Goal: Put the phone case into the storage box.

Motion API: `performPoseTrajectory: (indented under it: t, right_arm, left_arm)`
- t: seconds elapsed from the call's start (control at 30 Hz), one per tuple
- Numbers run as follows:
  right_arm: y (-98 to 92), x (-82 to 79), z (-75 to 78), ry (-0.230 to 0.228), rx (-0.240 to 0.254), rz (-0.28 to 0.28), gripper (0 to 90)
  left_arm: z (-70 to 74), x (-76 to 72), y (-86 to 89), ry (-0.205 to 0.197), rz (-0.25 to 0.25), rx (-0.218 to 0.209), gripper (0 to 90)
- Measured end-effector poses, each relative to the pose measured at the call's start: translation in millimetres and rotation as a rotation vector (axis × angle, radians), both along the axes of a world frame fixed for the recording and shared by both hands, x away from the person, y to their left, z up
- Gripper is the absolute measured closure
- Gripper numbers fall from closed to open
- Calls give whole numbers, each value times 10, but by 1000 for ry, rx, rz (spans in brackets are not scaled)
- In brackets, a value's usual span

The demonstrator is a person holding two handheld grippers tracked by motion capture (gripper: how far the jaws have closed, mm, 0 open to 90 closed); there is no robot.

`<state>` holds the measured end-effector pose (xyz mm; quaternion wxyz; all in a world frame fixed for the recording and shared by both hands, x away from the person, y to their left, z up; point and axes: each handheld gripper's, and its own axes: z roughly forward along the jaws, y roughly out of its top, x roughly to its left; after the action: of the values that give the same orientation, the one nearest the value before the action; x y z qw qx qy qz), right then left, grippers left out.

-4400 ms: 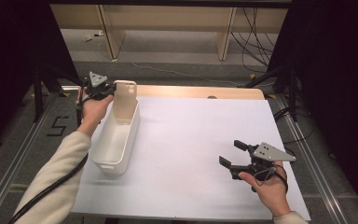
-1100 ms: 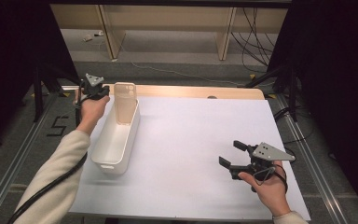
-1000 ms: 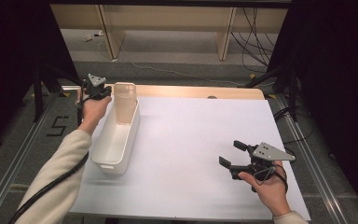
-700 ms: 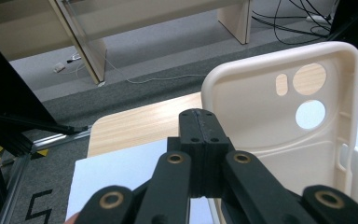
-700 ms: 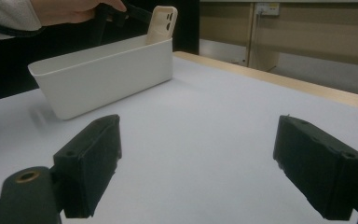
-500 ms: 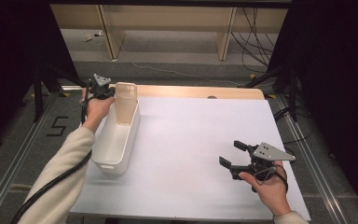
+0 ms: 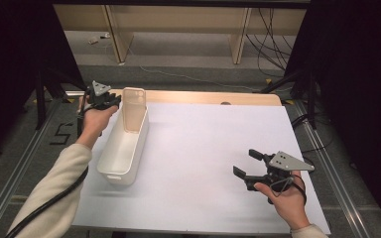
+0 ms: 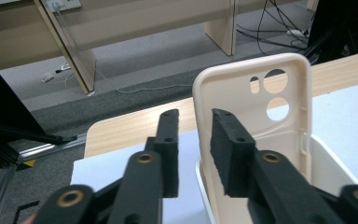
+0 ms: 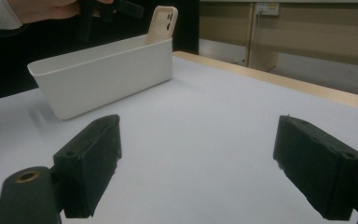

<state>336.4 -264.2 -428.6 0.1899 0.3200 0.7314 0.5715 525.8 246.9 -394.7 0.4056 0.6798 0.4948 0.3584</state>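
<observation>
A: How are the jaws of the left gripper (image 8: 193,154) set?

B: They are seen slightly parted, having just been opening. The cream phone case (image 8: 256,116) is no longer pinched; its left edge lies just behind the right-hand jaw in the left gripper view, and the gap between the two jaws is bare.

A: And where is the case placed?

B: It is stood upright at the far end of the white bin (image 7: 124,148), its camera cut-outs at the top, leaning against the bin's end wall. In the high view it is found at the upper left of the frame, with the left gripper (image 7: 110,100) held just to its left.

A: What is noted of the other hand?

B: The right gripper (image 7: 248,166) is held at the lower right of the high view, above the white tabletop (image 7: 213,148), well apart from the bin. Its jaws are spread wide with nothing between them, as its own view confirms, where the bin (image 9: 107,70) and case (image 9: 162,21) are seen far off at the upper left.

A: How far along is the work judged to be?

B: The placing of the case into the bin appears to be done, and the release seems just completed. What is judged to be left is the withdrawal of the left gripper without the case being knocked over.
</observation>
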Motion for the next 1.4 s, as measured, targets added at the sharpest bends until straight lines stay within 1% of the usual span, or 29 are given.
performPoseTrajectory:
  t: [0.03, 0.1, 0.13, 0.17, 0.2, 0.27, 0.3, 0.37, 0.4, 0.5, 0.53, 0.57, 0.63, 0.67, 0.7, 0.73, 0.77, 0.8, 0.83, 0.9, 0.93, 0.97, 1.1, 1.13, 1.17, 1.23, 1.27, 1.3, 1.4]
  right_arm:
    - [0, 0, 0, 0, 1, -1, 164]
    - [3, -6, 3, 19, 16, 11, 164]
    - [-14, -9, 14, 30, -14, 13, 164]
    - [-13, -7, 12, 30, -13, 12, 164]
    - [-12, -2, 7, 22, -16, 9, 164]
    - [-18, -4, 12, 27, -20, 13, 164]
    - [-5, 0, 2, 10, 3, 0, 164]
    - [-8, 0, 3, 9, 6, -1, 164]
    - [-11, 6, -1, -3, -1, -4, 164]
    - [-6, 6, -1, 1, 2, -1, 164]
    - [-18, -2, 11, 25, -20, 8, 164]
    - [-5, 8, -2, 1, 1, 0, 164]
    - [-5, 7, -1, 2, 0, -1, 164]
    - [-20, -3, 15, 27, -21, 10, 164]
    - [-9, 1, 7, 12, 4, 1, 164]
    - [-8, 2, 6, 11, 7, 3, 164]
    - [-9, 3, 6, 11, 7, 3, 164]
    - [-7, 4, 4, 10, 9, 2, 164]
    - [-12, 5, 4, 5, 0, 0, 164]
    - [-10, 0, 8, 13, 3, 2, 164]
    - [-10, 3, 6, 8, 5, 5, 164]
    - [-9, 6, 5, 3, 3, 2, 164]
    - [-8, 6, 4, -1, 8, 8, 164]
    - [-7, 6, 4, -1, 8, 8, 164]
    - [2, 8, 0, -5, 18, 7, 164]
    - [4, 3, 5, -2, 21, 8, 164]
    - [-5, -2, 14, 0, 5, 2, 164]
    - [-9, -5, 17, -3, 0, -1, 164]
    - [-9, -9, 23, 2, 2, 0, 163]
  left_arm:
    - [10, -22, 8, 3, -1, -8, 690]
    - [30, -65, 15, 7, -6, -14, 649]
    - [41, -85, 15, 4, -8, -16, 630]
    - [53, -103, 15, 3, -10, -16, 607]
    - [66, -120, 15, 4, -19, -27, 587]
    - [90, -156, 13, -7, -25, -43, 559]
    - [101, -174, 15, -12, -26, -39, 544]
    - [115, -205, 14, -11, -34, -50, 514]
    - [119, -221, 15, -10, -39, -51, 499]
    - [139, -264, 17, -17, -47, -46, 470]
    - [147, -276, 16, -20, -49, -53, 464]
    - [156, -290, 13, -21, -50, -51, 454]
    - [175, -307, 12, -33, -69, -33, 426]
    - [184, -318, 10, -35, -83, -27, 407]
    - [191, -330, 7, -40, -98, -14, 386]
    - [196, -346, -3, -44, -111, -10, 366]
    - [202, -354, -3, -61, -127, 10, 341]
    - [198, -376, -20, -64, -135, 9, 314]
    - [198, -396, -25, -67, -141, 22, 299]
    - [190, -439, -42, -60, -141, 5, 269]
    - [220, -436, 10, -72, -179, 81, 254]
    - [229, -444, 22, -76, -201, 89, 233]
    - [255, -523, 30, -89, -235, 65, 178]
    - [267, -539, 39, -92, -248, 66, 167]
    - [275, -558, 44, -98, -257, 63, 156]
    - [287, -611, 38, -107, -260, 46, 147]
    - [293, -636, 35, -110, -263, 38, 135]
    - [297, -657, 35, -113, -269, 34, 121]
    - [301, -723, 29, -119, -293, 27, 101]
